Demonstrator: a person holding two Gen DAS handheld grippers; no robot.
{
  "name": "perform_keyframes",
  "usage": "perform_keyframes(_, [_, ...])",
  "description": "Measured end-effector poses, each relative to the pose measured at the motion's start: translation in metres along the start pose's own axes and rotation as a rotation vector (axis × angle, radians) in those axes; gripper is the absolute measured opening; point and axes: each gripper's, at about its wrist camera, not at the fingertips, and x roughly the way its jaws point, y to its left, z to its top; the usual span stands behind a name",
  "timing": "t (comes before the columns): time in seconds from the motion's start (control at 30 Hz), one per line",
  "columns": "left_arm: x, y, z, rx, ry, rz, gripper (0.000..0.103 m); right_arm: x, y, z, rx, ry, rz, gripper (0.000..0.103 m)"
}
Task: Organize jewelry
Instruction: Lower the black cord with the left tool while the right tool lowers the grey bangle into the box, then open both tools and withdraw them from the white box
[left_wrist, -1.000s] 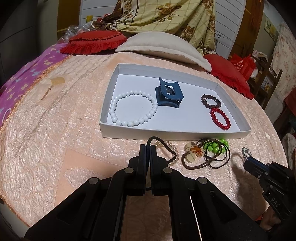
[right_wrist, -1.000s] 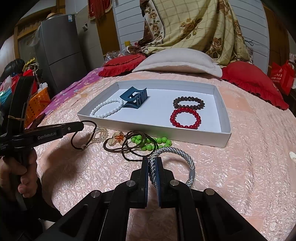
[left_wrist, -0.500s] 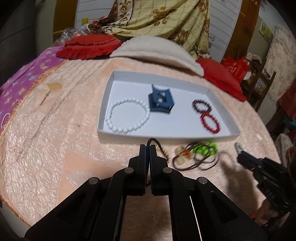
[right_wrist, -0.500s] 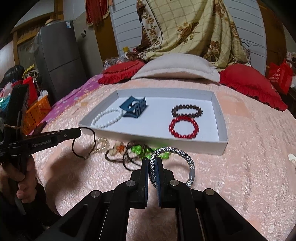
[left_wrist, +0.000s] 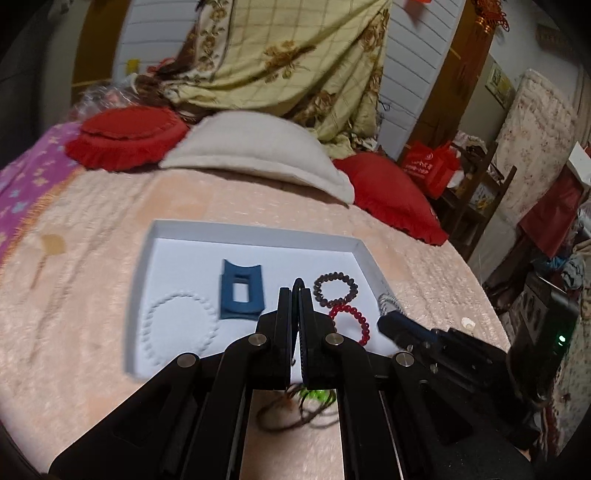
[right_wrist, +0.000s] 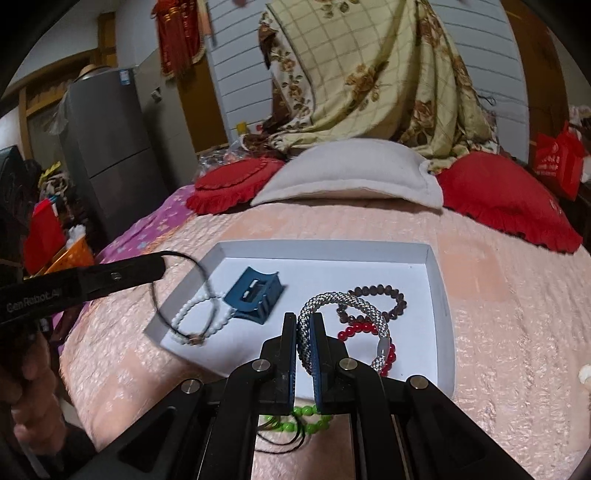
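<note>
A white tray (left_wrist: 255, 234) (right_wrist: 441, 295) lies on the peach bedspread. It holds a white bead bracelet (left_wrist: 179, 326), a blue hair claw (left_wrist: 240, 291), a dark bead bracelet (left_wrist: 335, 288) and a red bead bracelet (left_wrist: 356, 319). My left gripper (left_wrist: 296, 295) is shut on a thin black cord loop (right_wrist: 199, 280) and holds it above the tray. My right gripper (right_wrist: 304, 325) is shut on a silver braided bracelet (right_wrist: 354, 306), also held above the tray. A green bead bracelet (right_wrist: 310, 419) and brown cords (left_wrist: 291, 417) lie on the bedspread in front of the tray.
A cream pillow (left_wrist: 258, 151) and red cushions (left_wrist: 129, 136) (right_wrist: 506, 199) lie behind the tray. A grey fridge (right_wrist: 110, 147) and an orange basket (right_wrist: 70, 254) stand to the left of the bed. Shelves with red bags (left_wrist: 432, 166) stand to the right.
Both grippers rose and moved forward from the bedspread to above the tray, each carrying its piece. The loose pieces on the bedspread now lie under the fingers.
</note>
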Motion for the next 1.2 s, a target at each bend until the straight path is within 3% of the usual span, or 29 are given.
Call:
perform_keyframes(0.07, [0.024, 0.005, -0.005, -0.003, 0.042, 0.007, 0.002, 0.007, -0.001, -0.001, 0.002, 0.011, -0.006, 0.006])
perform_keyframes(0.23, [0.068, 0.034, -0.034, -0.054, 0.174, 0.143, 0.002, 0.028, 0.000, 0.000, -0.025, 0.035, -0.007, 0.006])
perform_keyframes(0.4, [0.069, 0.037, -0.036, -0.043, 0.170, 0.192, 0.002, 0.063, 0.011, -0.001, -0.034, 0.105, 0.028, 0.006])
perform_keyframes(0.67, [0.075, 0.046, -0.037, -0.079, 0.207, 0.188, 0.004, 0.092, 0.020, -0.009, -0.028, 0.170, -0.006, 0.006])
perform_keyframes(0.77, [0.073, 0.046, -0.036, -0.082, 0.204, 0.183, 0.019, 0.094, 0.015, -0.010, -0.001, 0.182, 0.001, 0.006])
perform_keyframes(0.83, [0.071, 0.046, -0.035, -0.087, 0.190, 0.188, 0.041, 0.094, 0.013, -0.010, 0.017, 0.183, 0.012, 0.006])
perform_keyframes(0.87, [0.069, 0.047, -0.035, -0.091, 0.184, 0.190, 0.044, 0.094, 0.013, -0.010, 0.022, 0.181, 0.013, 0.006])
perform_keyframes(1.0, [0.066, 0.050, -0.032, -0.100, 0.172, 0.204, 0.045, 0.092, 0.012, -0.009, 0.033, 0.176, 0.028, 0.007])
perform_keyframes(1.1, [0.061, 0.055, -0.029, -0.118, 0.154, 0.209, 0.045, 0.089, 0.013, -0.008, 0.037, 0.160, 0.037, 0.025])
perform_keyframes(1.2, [0.052, 0.061, -0.022, -0.124, 0.123, 0.212, 0.045, 0.079, 0.011, -0.005, 0.044, 0.116, 0.024, 0.028])
